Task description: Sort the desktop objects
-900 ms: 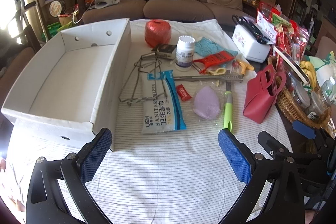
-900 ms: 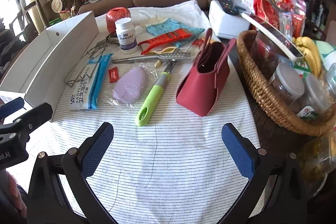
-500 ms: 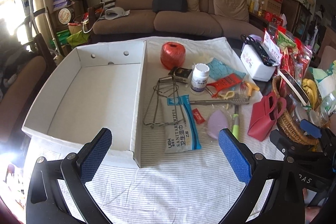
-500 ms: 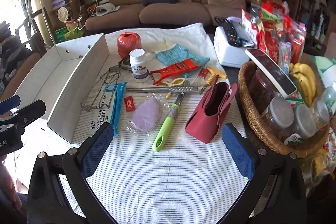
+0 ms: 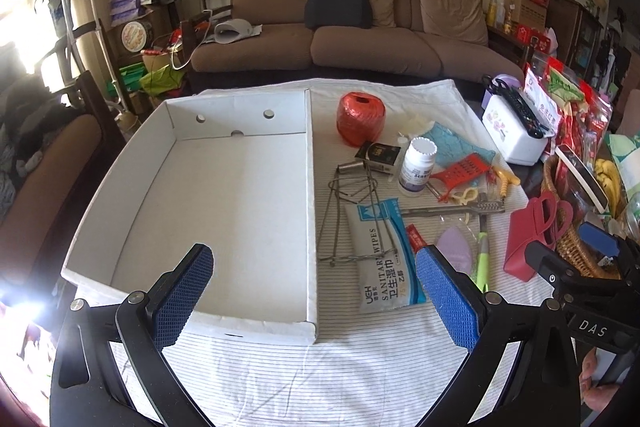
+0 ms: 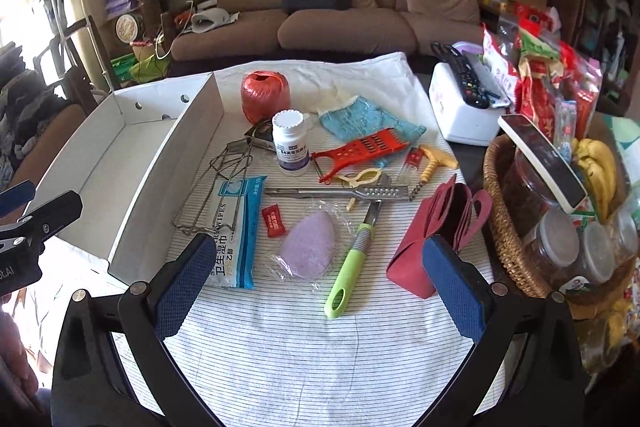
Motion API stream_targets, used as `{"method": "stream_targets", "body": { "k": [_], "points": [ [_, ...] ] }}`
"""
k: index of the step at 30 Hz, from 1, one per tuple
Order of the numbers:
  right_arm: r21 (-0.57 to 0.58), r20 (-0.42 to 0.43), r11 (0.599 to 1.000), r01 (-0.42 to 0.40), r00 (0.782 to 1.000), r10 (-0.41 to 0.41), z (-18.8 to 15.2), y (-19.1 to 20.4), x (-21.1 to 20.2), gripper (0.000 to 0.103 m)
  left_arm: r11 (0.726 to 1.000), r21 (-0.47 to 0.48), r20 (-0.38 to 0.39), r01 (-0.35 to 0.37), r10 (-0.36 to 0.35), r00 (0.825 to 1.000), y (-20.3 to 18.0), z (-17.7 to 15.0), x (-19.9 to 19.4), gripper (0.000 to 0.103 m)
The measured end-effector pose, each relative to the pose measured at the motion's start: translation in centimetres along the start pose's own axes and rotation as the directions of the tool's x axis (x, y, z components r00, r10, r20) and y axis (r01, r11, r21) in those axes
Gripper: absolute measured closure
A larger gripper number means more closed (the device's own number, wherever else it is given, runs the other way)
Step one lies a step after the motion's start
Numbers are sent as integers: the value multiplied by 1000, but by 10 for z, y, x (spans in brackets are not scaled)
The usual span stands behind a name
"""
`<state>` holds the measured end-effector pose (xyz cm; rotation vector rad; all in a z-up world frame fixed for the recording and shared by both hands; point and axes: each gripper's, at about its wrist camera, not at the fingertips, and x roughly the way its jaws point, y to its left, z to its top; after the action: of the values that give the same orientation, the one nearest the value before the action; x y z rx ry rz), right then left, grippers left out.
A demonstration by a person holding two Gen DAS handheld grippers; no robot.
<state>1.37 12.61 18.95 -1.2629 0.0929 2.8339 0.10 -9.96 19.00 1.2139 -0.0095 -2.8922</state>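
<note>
Both claws, the left claw [image 5: 314, 297] and the right claw [image 6: 320, 291], are spread wide and hold nothing. The green peeler [image 6: 352, 255] lies flat on the striped desk [image 6: 300, 347], handle toward the camera, blade pointing away toward the tongs [image 6: 340, 192]. The white box [image 5: 224, 203] sits to its left.

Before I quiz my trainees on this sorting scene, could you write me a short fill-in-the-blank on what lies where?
1. The white cardboard box holds ____ objects.
2. The wire rack lies partly on the pack of ____.
3. The peeler with the ____ handle lies between the purple sponge and the red pouch.
4. Both grippers' jaws stand ____.

Missing words: no; wipes; green; open
</note>
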Motion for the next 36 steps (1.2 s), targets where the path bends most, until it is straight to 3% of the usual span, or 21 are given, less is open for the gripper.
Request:
{"method": "stream_targets", "body": {
  "k": [21,29,36],
  "points": [
    [-19,-10,994,-103,995,103,13,109,33,0,988,-105,-22,-114,113,993,126,4,9,0],
    [-44,-15,991,-127,992,126,9,131,32,0,982,-124,-37,-142,138,990,148,-3,10,0],
    [-38,-23,992,-122,992,121,7,123,34,0,985,-114,-40,-131,127,991,138,-6,9,0]
  ]
}}
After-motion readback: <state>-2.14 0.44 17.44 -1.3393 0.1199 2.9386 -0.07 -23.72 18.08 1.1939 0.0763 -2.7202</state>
